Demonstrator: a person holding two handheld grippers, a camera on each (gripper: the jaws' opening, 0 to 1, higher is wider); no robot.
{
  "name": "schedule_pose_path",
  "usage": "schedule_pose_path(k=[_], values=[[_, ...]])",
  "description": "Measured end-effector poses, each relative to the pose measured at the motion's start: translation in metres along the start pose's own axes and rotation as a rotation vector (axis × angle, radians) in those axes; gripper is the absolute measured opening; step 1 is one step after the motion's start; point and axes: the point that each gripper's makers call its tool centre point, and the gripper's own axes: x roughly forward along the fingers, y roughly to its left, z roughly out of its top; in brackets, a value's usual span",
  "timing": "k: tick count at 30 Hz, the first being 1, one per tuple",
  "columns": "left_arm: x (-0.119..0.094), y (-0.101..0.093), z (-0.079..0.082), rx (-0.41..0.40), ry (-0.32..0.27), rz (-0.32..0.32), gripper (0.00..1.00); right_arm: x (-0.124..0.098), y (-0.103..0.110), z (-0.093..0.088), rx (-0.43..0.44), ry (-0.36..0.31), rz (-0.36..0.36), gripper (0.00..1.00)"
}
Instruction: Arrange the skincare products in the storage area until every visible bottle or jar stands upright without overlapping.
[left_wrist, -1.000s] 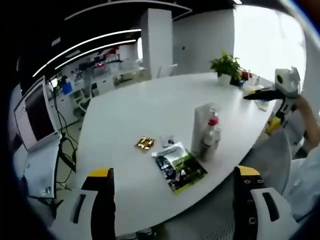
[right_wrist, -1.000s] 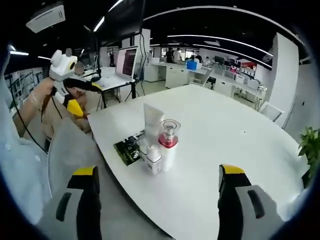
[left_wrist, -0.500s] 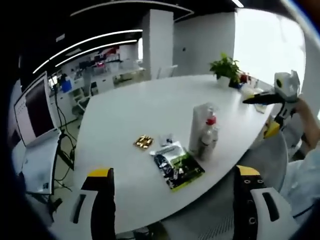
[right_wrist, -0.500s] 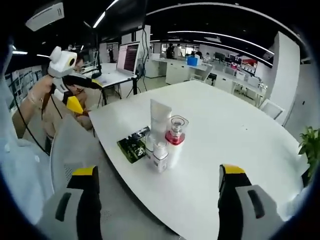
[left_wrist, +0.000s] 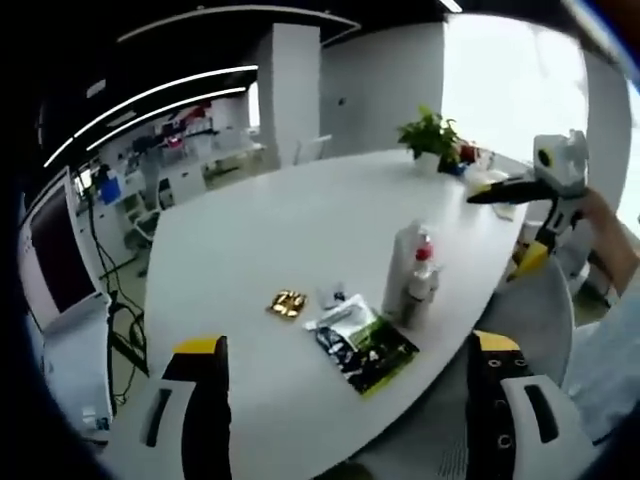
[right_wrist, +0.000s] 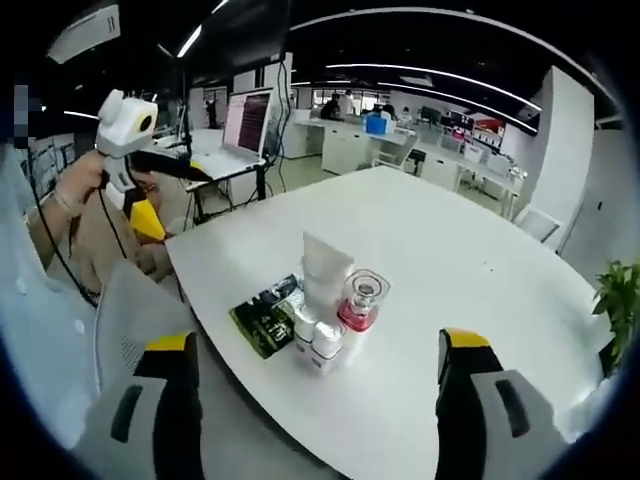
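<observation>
**Both grippers raised off the table, jaws apart, products grouped near the table edge**

Left gripper (left_wrist: 345, 420): in the left gripper view its two jaws rise from the bottom, wide apart, with nothing between them. It is held above and short of the table (left_wrist: 280, 230), aimed at the products. In the right gripper view it shows at upper left, held in a hand (right_wrist: 82, 180), raised beside the table and well apart from the products.

Right gripper (right_wrist: 315, 420): in the right gripper view its jaws stand wide apart and hold nothing. It is aimed across the near table edge at the products. In the left gripper view it shows at far right, held up beyond the table edge, well apart from the products.

Products: a white tube (right_wrist: 322, 275) stands upright. Just beside it stands a bottle (right_wrist: 360, 305) with a red collar and clear cap. Two small white-capped bottles (right_wrist: 318, 345) stand in front, close against the tube. Whether they touch cannot be told. A dark green sachet (left_wrist: 362, 342) lies flat just beside the group, near the table edge. A gold packet (left_wrist: 288, 303) and a small pale packet (left_wrist: 331, 295) lie flat near the sachet.

A potted plant (left_wrist: 428, 135) stands at the far end of the table.
</observation>
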Motion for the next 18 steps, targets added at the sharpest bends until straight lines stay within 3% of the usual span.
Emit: schedule_pose_path(k=[7,18], values=[[0.002,0.011,-0.004,0.027,-0.017,-0.023,0.97,0.003,0.009,0.007,-0.012,-0.005,-0.035,1.00],[0.026,0.022,-0.025,0.035,0.045,-0.093,0.96,-0.002,0.018,-0.001,0.034,0.003,-0.117,1.00]])
